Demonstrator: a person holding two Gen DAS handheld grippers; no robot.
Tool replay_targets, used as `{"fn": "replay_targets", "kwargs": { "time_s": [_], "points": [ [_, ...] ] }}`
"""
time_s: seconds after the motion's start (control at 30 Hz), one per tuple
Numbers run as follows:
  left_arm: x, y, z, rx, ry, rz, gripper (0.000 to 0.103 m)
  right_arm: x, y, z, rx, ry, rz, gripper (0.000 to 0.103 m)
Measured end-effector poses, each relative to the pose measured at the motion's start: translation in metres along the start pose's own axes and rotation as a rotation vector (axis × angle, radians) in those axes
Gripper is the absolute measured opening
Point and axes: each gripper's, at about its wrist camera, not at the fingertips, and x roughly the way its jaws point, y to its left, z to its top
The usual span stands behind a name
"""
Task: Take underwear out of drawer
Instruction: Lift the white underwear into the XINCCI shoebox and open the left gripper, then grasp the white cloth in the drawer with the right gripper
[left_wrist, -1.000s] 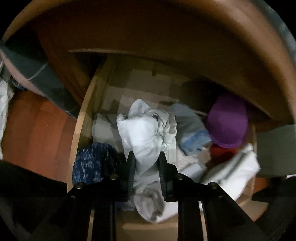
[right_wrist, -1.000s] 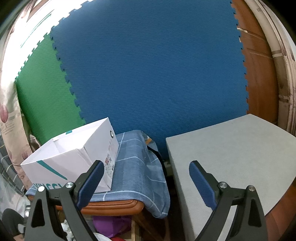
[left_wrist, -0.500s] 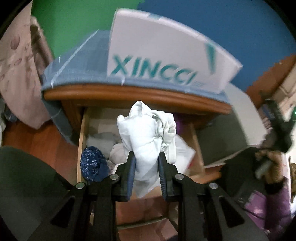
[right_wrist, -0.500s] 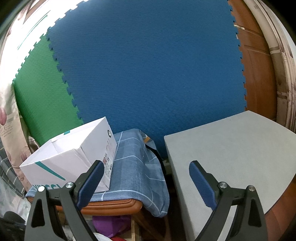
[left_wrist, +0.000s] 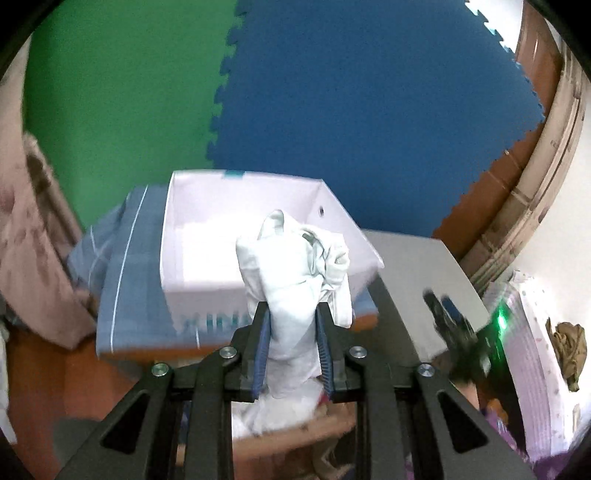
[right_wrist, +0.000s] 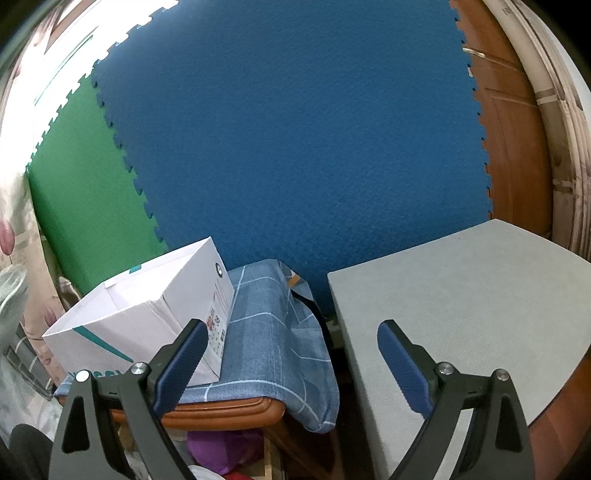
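— Blue and green foam mats (left_wrist: 332, 92) are seen behind a cloth-covered surface (right_wrist: 269, 332) carrying a white box (left_wrist: 229, 236). Where is the underwear?

— A white bundle of underwear (left_wrist: 295, 273) is held raised in front of the box, pinched tight by the left gripper (left_wrist: 293, 347).

— And the right gripper (right_wrist: 291, 354)?

— Its jaws are spread wide, nothing gripped.

— What remains?

— The lifting out seems done; the drawer (right_wrist: 266, 458) is left open, with other clothes inside.

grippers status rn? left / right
Left gripper: closed on the white underwear, lifted in front of the white box.
Right gripper: open, holding nothing.
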Motion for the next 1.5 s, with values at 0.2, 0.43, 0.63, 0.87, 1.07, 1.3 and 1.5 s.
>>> {"fn": "replay_targets", "kwargs": {
  "time_s": [0.2,0.43,0.63,0.87,1.07,1.3,1.5],
  "points": [
    [0.081,0.02,0.06,-0.015,0.061,0.079,0.021,0.0,0.0,-0.001,0.003,0.001,0.003,0.095],
    [0.176,0.065,0.085,-0.089,0.176,0.163,0.016,0.001,-0.005,-0.001,0.021,0.008,0.008,0.095],
    [0.202,0.078,0.091,-0.119,0.19,0.177,0.012,0.002,-0.006,-0.001,0.028,0.017,0.011,0.095],
    [0.166,0.072,0.085,-0.082,0.047,0.205,0.07,0.003,-0.004,-0.002,0.015,0.022,0.024,0.095],
    [0.087,0.05,0.039,0.014,-0.133,0.187,0.097,0.006,0.01,-0.008,-0.02,0.067,0.127,0.095],
    [0.035,0.081,-0.055,0.005,-0.114,0.233,0.098,0.041,0.075,-0.051,-0.206,0.482,0.453,0.096],
    [0.017,0.132,-0.127,0.033,-0.062,0.448,0.098,0.068,0.127,-0.104,-0.445,0.809,0.468,0.095]
  ]
}}
